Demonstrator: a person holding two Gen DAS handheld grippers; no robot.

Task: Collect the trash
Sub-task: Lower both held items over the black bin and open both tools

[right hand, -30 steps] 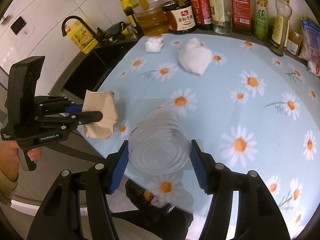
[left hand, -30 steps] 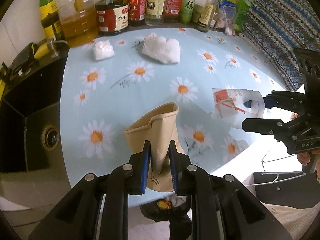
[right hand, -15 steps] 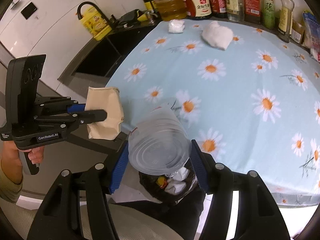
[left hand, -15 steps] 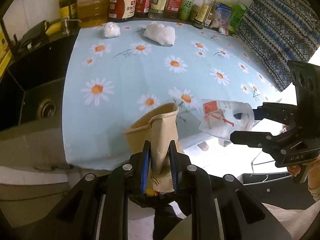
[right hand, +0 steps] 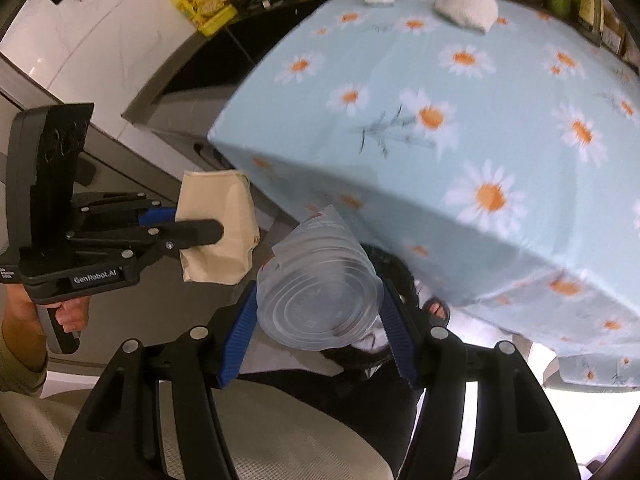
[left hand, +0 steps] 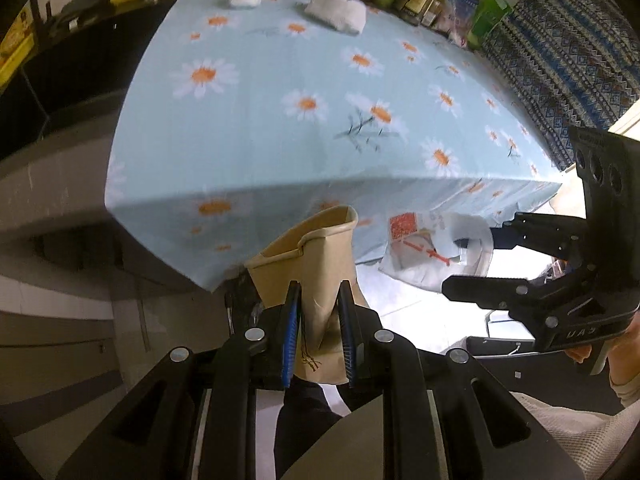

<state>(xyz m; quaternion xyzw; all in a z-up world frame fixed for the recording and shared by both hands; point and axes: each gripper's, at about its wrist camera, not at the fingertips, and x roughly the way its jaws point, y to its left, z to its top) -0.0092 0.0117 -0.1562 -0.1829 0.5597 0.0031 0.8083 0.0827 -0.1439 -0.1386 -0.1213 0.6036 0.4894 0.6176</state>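
Tan paper cup (left hand: 316, 276) crushed flat between left jaws, clear plastic cup (right hand: 318, 300) clamped by right jaws.

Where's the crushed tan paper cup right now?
The crushed tan paper cup is pinched in the left gripper, off the near edge of the daisy-print tablecloth, left of the clear plastic cup in the right gripper.

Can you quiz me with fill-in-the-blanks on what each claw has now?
1. The left claw is shut on a crushed tan paper ____.
2. The right claw grips a clear ____ cup.
3. Two white wads lie on the cloth printed with ____.
4. Both claws hang ____ the table's edge, off the top.

Missing: cup; plastic; daisies; below
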